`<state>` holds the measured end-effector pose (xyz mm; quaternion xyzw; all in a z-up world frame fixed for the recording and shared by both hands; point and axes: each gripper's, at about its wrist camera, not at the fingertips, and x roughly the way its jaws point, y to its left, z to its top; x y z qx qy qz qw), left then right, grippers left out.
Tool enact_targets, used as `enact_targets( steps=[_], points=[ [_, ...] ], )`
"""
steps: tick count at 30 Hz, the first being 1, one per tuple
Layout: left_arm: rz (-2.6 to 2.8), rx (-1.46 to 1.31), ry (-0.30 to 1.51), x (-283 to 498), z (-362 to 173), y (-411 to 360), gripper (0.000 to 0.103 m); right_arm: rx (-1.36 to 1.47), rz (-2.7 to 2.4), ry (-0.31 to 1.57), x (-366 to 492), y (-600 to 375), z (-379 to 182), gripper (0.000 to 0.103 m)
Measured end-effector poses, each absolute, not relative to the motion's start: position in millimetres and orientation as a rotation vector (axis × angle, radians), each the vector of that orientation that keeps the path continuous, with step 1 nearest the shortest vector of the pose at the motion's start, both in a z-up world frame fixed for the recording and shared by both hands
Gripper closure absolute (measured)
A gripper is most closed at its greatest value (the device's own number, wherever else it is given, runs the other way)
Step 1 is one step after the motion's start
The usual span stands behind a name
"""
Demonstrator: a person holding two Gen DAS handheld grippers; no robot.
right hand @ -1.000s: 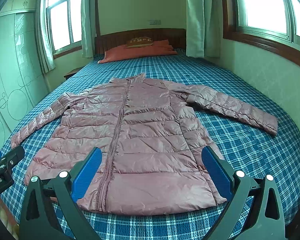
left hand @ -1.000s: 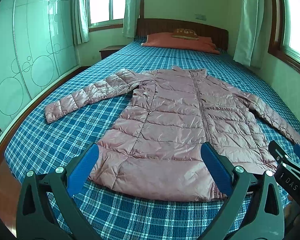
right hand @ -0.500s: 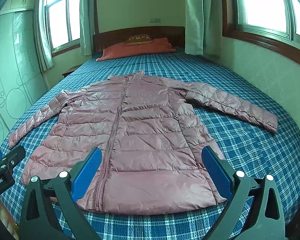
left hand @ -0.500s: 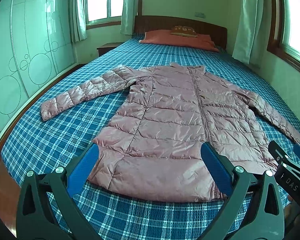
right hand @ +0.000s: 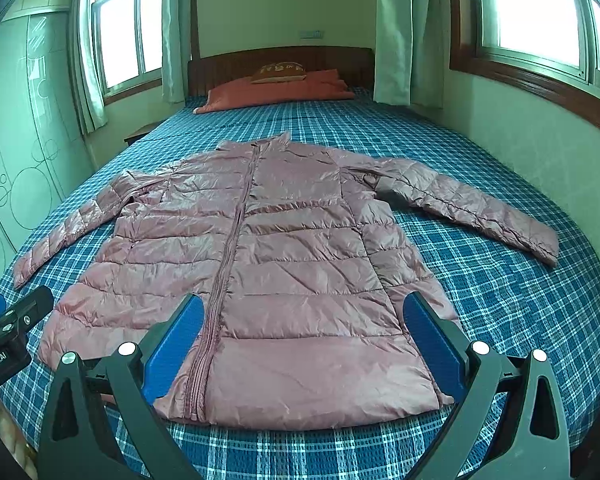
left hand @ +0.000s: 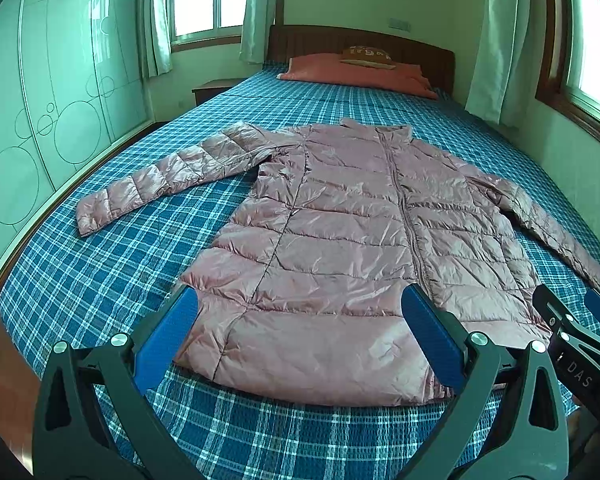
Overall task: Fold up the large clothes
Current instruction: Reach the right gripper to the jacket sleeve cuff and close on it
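Observation:
A pink quilted puffer jacket (left hand: 340, 240) lies flat and face up on the blue plaid bed (left hand: 100, 280), zipped, both sleeves spread out to the sides. It also shows in the right wrist view (right hand: 268, 264). My left gripper (left hand: 300, 320) is open and empty, held above the jacket's left hem. My right gripper (right hand: 304, 328) is open and empty, held above the jacket's right hem. Each gripper's tip shows at the edge of the other's view.
An orange pillow (left hand: 356, 74) and wooden headboard (left hand: 360, 40) are at the far end. A mirrored wardrobe (left hand: 40, 120) runs along the left. A wall with windows (right hand: 540, 140) lies close on the right. A nightstand (left hand: 212, 88) stands at the far left.
Both grippers have moved forward and a little higher over the jacket's hem, so the jacket fills more of each view. Both stay open and empty.

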<state>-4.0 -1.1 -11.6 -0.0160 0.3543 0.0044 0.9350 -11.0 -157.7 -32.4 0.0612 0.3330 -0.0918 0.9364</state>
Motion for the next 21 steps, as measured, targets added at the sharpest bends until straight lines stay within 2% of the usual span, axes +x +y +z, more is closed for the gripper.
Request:
enact_targets(
  steps=[10,19,20,21],
  points=[
    [0.03,-0.064,0.732,6,-16,6,0.002,0.148,-0.209,0.676,-6,-171,-34,0.004],
    [0.192,-0.1,0.784,67,-44,55,0.003,0.322,-0.302,0.69,15,-271,-49,0.005],
    [0.224,-0.108,0.789,75,-49,64,0.011,0.339,-0.339,0.684,18,-289,-52,0.006],
    [0.251,-0.113,0.798,82,-53,71,0.025,0.353,-0.386,0.685,20,-308,-56,0.016]
  ],
)
